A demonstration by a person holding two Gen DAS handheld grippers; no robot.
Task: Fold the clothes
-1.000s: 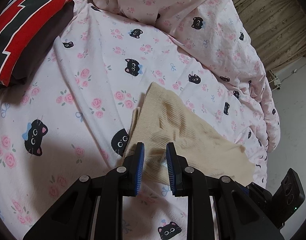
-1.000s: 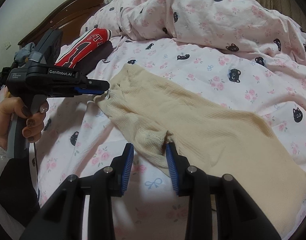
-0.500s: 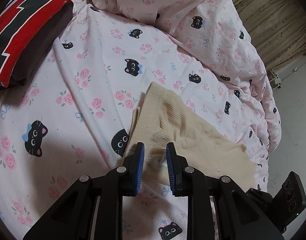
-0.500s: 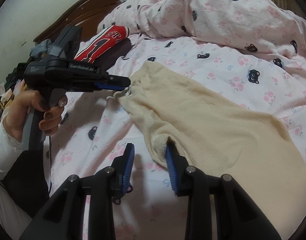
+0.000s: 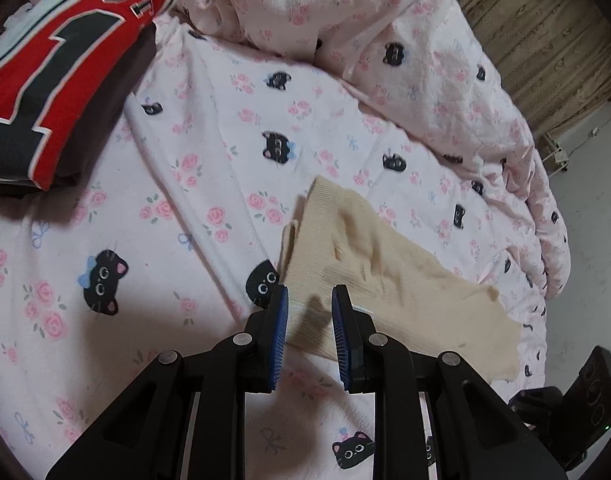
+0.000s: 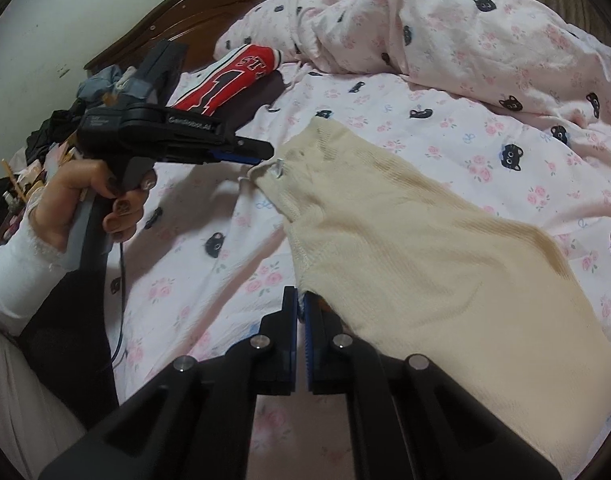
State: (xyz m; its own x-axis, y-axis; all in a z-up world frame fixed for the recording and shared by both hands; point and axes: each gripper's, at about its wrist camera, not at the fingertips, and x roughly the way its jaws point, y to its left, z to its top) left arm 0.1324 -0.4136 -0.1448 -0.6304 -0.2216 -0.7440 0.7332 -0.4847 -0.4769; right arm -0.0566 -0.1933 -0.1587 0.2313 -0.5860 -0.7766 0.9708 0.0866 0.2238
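Right gripper (image 6: 300, 304) has snapped shut on the cream knit garment's (image 6: 405, 240) near edge since a second ago.
Left gripper (image 5: 307, 300) stands wide at the bed's (image 5: 209, 152) 6 o'clock, straddling the garment's corner; next, clamp and lift together.

Ribbed matt knit garment (image 6: 405, 248), soft printed cotton sheet (image 5: 209, 160), glossy wooden headboard (image 6: 209, 12).

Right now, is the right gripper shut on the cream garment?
Shut: right gripper pads nearly meet, pinching the cream garment's near edge. The garment lies spread, not yet folded.
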